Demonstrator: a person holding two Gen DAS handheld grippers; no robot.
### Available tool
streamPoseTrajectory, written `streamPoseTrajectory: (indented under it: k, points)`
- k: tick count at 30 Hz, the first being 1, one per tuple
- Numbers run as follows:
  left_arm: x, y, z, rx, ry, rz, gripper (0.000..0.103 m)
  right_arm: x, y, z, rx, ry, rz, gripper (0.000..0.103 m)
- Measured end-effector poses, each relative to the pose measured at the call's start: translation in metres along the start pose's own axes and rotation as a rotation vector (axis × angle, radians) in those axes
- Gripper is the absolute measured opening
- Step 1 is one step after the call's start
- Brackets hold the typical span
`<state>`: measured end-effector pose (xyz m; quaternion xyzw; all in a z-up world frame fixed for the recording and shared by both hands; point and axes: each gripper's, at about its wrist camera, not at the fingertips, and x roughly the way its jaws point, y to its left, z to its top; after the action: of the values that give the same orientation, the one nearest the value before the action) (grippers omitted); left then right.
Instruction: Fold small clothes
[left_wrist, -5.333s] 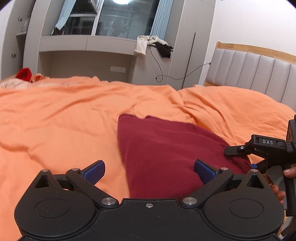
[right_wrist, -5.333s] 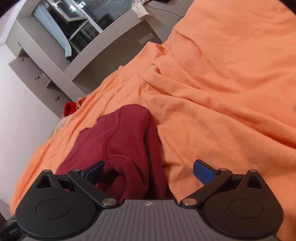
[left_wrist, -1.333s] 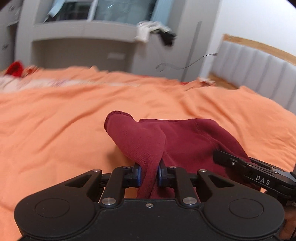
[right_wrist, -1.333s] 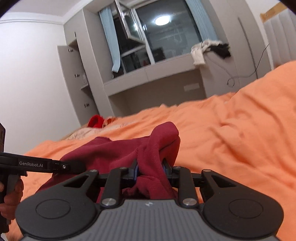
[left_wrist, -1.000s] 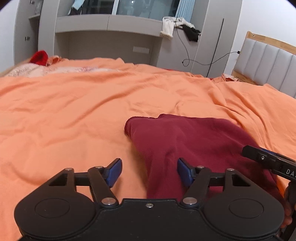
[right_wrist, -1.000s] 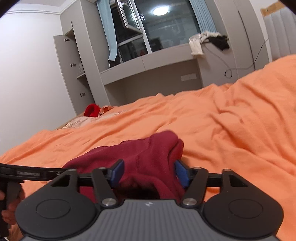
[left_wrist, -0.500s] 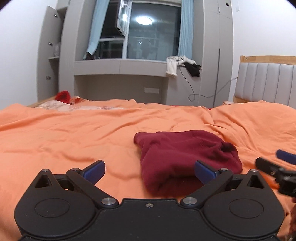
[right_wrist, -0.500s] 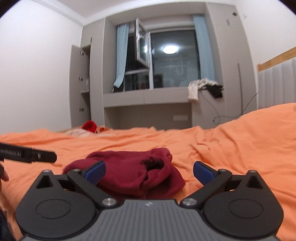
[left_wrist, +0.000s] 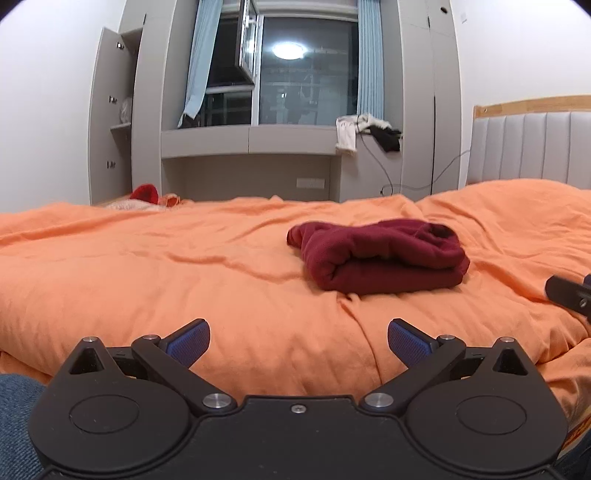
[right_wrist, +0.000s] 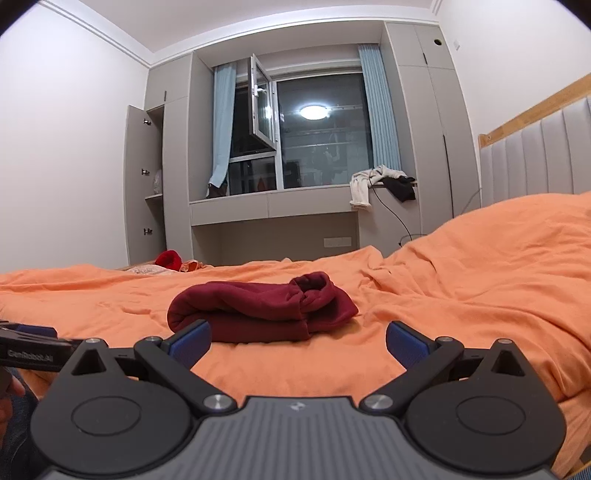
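Observation:
A dark red garment (left_wrist: 380, 258) lies folded in a thick bundle on the orange duvet (left_wrist: 184, 266); it also shows in the right wrist view (right_wrist: 266, 310). My left gripper (left_wrist: 298, 341) is open and empty, held back near the bed's front edge, apart from the garment. My right gripper (right_wrist: 297, 339) is open and empty, just short of the bundle. The right gripper's tip shows at the right edge of the left wrist view (left_wrist: 570, 293). The left gripper's finger shows at the left of the right wrist view (right_wrist: 29, 349).
A grey window bench (left_wrist: 251, 140) with white and black clothes (left_wrist: 364, 131) and a dangling cable stands behind the bed. A padded headboard (left_wrist: 532, 147) is at the right. A red item (left_wrist: 146, 192) and pale fabric lie at the bed's far left.
Both grippers opened and let go of the red garment, then pulled back toward the front edge of the bed. The garment now rests folded on the duvet.

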<state>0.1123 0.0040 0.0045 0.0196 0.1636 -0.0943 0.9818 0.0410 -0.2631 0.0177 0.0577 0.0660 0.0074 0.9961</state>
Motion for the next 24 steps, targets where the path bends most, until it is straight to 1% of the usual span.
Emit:
streamPoseTrajectory:
  k: [4, 11, 24]
  points:
    - [-0.0046, -0.0023, -0.0004, 0.011, -0.024, 0.003, 0.102, 0.0035, -0.0007, -0.0028, 0.007, 0.013, -0.011, 0.103]
    - [-0.0002, -0.0049, -0.0027, 0.028, -0.010, 0.012, 0.102, 0.0077, -0.0014, -0.0075, -0.001, 0.030, -0.015, 0.103]
    - [0.0028, -0.0044, -0.0035, 0.024, -0.005, 0.018, 0.102, 0.0094, 0.0008, -0.0105, -0.020, 0.034, -0.012, 0.103]
